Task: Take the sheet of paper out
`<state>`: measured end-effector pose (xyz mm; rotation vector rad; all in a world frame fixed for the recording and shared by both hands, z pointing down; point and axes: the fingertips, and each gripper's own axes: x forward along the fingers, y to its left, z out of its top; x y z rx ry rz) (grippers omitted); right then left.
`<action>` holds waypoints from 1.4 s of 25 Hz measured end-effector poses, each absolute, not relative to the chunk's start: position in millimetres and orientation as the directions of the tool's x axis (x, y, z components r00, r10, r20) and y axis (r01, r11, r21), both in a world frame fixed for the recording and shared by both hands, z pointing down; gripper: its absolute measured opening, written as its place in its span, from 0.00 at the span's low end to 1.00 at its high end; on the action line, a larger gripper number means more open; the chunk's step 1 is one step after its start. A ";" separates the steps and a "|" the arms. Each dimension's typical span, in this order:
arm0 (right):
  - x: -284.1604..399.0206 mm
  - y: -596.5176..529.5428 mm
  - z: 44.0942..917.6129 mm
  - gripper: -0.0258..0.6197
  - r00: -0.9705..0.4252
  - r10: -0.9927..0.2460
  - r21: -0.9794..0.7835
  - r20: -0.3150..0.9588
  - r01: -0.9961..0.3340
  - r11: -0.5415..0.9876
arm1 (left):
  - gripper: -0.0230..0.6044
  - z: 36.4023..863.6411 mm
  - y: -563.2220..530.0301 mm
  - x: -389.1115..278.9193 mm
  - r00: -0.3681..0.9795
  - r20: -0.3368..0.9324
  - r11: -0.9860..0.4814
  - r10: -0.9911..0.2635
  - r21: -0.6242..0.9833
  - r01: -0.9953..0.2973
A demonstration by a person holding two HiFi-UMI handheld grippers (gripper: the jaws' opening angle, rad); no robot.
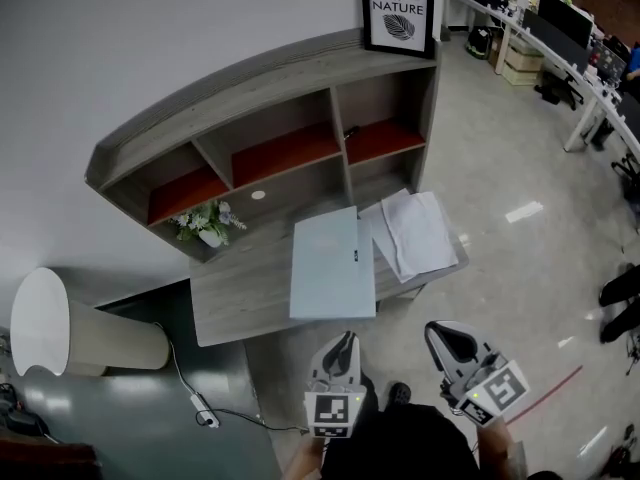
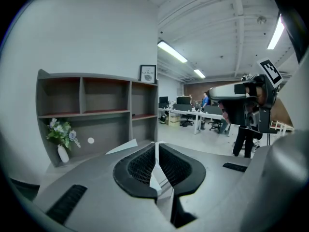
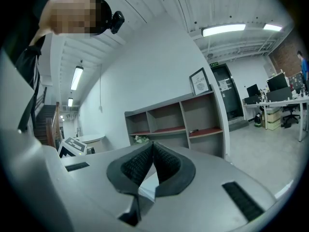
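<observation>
I judge this the approach step: the left gripper [image 1: 343, 348] and right gripper [image 1: 445, 340] hang short of the worktop [image 1: 240, 288], fingers closed on nothing, so next they must open and reach the white sheets of paper [image 1: 415, 230] lying beside the pale blue folder [image 1: 330, 268].

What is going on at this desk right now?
A person stands at a grey desk with a hand-held gripper in each hand. The left hand-held gripper and right hand-held gripper are both shut, empty and short of the desk. A flat pale blue folder lies on it with white sheets beside it, untouched.
</observation>
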<state>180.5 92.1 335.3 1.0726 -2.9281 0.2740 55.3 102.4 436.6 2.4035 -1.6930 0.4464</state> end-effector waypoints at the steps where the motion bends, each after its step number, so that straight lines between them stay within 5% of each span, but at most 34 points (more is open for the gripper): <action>1: 175.5 85.8 335.0 0.06 -0.764 -0.641 -0.157 0.072 -0.643 0.749 | 0.06 437.1 95.8 50.8 0.315 0.338 -0.347 -0.887 -0.037 -0.937; 35: 84.0 -9.1 376.4 0.06 -0.709 -0.676 -0.167 0.201 -0.705 0.689 | 0.11 489.4 16.0 -19.5 0.447 0.414 -0.494 -0.793 -0.008 -0.870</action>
